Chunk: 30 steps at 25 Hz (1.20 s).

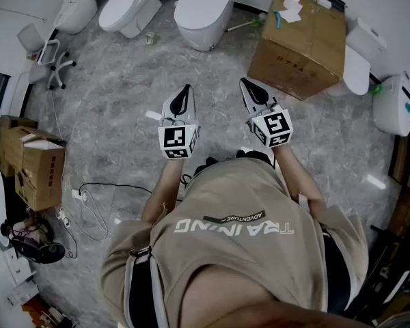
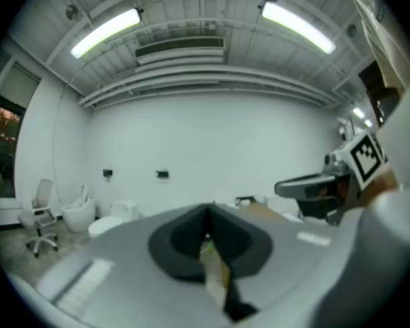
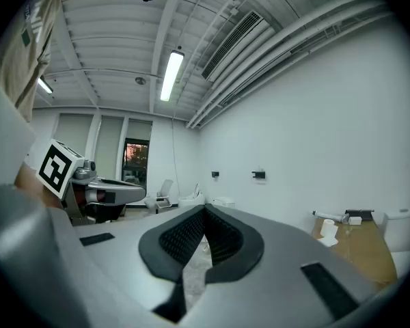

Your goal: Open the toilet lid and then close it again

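Above open floor [image 1: 116, 121] short of the toilet [image 1: 203, 9], left gripper [image 1: 184, 89] and right gripper [image 1: 245, 84] hold fingers [image 3: 174, 241] pressed together.

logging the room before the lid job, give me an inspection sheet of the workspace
surface: grey marble floor, no table seen
job's things: toilet ahead, lid looks down, untouched
clutter: big box right, paper roll on it; boxes left; chair
grippers: left gripper, right gripper, fingers together, both empty, over the floor
cables: cable and power strip on floor, left
surroundings: more toilets by white walls; ceiling lights
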### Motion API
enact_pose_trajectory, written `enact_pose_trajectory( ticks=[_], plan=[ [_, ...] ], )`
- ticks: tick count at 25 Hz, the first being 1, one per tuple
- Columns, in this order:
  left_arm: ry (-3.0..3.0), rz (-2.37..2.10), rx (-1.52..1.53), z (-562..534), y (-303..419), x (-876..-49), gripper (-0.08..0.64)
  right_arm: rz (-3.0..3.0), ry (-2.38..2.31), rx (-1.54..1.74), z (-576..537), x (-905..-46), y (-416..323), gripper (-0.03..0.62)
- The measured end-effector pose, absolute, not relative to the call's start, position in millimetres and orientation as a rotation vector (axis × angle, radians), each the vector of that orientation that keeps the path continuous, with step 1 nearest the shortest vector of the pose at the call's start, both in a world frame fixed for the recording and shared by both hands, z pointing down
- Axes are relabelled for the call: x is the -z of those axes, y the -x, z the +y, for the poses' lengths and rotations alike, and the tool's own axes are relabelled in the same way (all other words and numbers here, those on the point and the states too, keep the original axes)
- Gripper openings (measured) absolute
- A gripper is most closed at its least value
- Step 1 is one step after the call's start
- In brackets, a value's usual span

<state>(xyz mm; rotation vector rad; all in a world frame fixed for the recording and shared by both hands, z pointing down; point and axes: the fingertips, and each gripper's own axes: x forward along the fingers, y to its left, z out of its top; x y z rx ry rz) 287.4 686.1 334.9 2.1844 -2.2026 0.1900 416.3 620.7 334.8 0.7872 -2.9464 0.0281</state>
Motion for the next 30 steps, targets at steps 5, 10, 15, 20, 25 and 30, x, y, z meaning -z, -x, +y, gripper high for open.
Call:
enact_pose_trajectory(
  ticks=[5, 10, 15, 20, 25, 30],
  plan=[
    [-2.192, -2.219, -0.173, 669.1, -274.3, -331.8, 0.003, -2.953, -0.797, -0.014, 605.6, -336.4, -406.1, 0.013],
    [-2.19, -2.242, -0.175, 671.8, -256.0, -327.3, 0.003, -2.965, -0.747, -0.033, 609.0, -338.5, -388.2, 0.012],
    [-2.164, -2.231, -0.153, 679.3, -236.6, -337.4, 0.003, -2.929, -0.714, -0.043, 616.0, -349.6, -369.0, 0.014],
    [-2.107, -2.215, -0.145, 669.3, -231.5, -364.4, 0.003, -2.883, -0.689, -0.08, 603.8, -377.2, -364.9, 0.014],
    [-2.057, -2.24, -0.171, 637.5, -213.2, -372.3, 0.003, -2.885, -0.66, -0.111, 562.3, -393.1, -346.7, 0.014],
    [-2.032, -2.245, -0.241, 596.0, -185.0, -362.9, 0.003, -2.889, -0.578, -0.152, 518.1, -400.3, -313.2, 0.014]
  ],
)
